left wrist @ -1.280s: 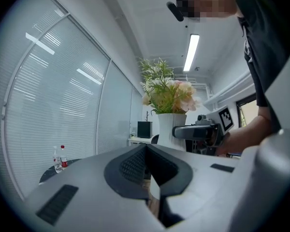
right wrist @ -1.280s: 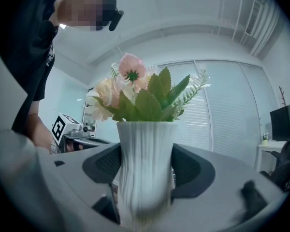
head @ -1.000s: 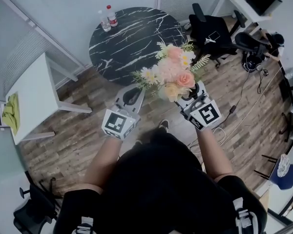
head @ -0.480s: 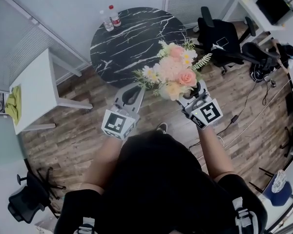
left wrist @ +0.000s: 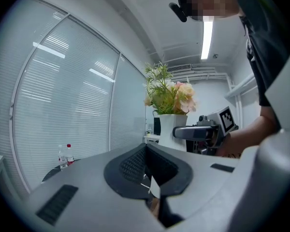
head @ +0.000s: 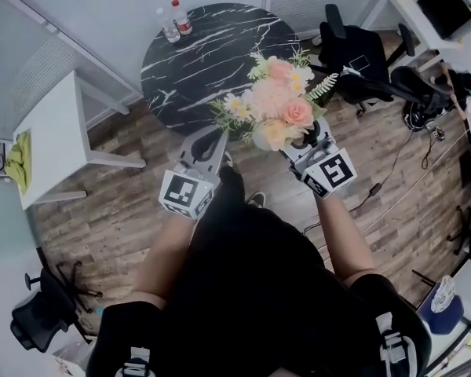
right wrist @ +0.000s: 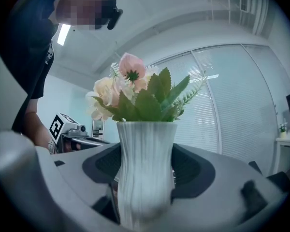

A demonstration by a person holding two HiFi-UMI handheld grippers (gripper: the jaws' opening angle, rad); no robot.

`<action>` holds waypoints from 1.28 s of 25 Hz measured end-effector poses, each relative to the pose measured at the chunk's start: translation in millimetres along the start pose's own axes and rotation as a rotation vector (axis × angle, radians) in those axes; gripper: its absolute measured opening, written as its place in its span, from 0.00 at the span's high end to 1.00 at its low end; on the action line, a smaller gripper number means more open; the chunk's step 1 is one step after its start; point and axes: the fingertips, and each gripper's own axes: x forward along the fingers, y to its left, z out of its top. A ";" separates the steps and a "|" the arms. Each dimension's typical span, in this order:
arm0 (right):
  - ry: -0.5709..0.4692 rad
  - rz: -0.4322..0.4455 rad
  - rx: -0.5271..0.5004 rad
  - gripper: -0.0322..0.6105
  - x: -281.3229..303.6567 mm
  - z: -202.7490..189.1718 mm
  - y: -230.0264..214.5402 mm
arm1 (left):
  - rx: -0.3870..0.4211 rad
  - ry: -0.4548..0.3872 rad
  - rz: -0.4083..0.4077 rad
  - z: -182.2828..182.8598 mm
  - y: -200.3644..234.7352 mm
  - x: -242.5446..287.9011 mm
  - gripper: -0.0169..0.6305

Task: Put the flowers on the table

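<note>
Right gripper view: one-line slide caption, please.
Right claw shut on a ribbed white vase of pink and cream flowers, held up before window blinds.

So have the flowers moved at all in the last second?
Yes, slightly: the flowers in the right tongs now overlap more of the round black table, so they have edged towards it.

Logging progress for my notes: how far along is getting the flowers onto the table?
Done: the right gripper is shut on the white vase of flowers. In hand: it holds them in the air near the black round table; the left gripper is shut and empty. Left: set the vase on the table and let go.
</note>
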 end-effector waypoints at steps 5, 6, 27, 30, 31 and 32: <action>0.013 -0.011 -0.034 0.44 11.7 -4.0 -16.2 | 0.001 -0.014 -0.008 1.7 7.6 17.0 0.95; 0.013 -0.014 -0.034 0.44 14.8 -5.1 -20.0 | 0.002 -0.015 -0.006 1.0 11.0 20.0 0.95; 0.031 0.007 -0.022 0.44 131.9 -14.6 -108.9 | -0.065 -0.021 0.000 -2.0 127.9 113.8 0.95; 0.030 -0.011 -0.050 0.44 156.9 -13.6 -124.1 | -0.065 -0.024 -0.012 -0.8 151.5 130.4 0.95; 0.038 -0.018 -0.060 0.44 164.8 -14.0 -129.1 | -0.064 -0.024 -0.016 -0.2 159.5 135.9 0.95; 0.043 -0.021 -0.068 0.44 172.7 -13.7 -133.4 | -0.063 -0.023 -0.020 0.7 167.2 141.1 0.95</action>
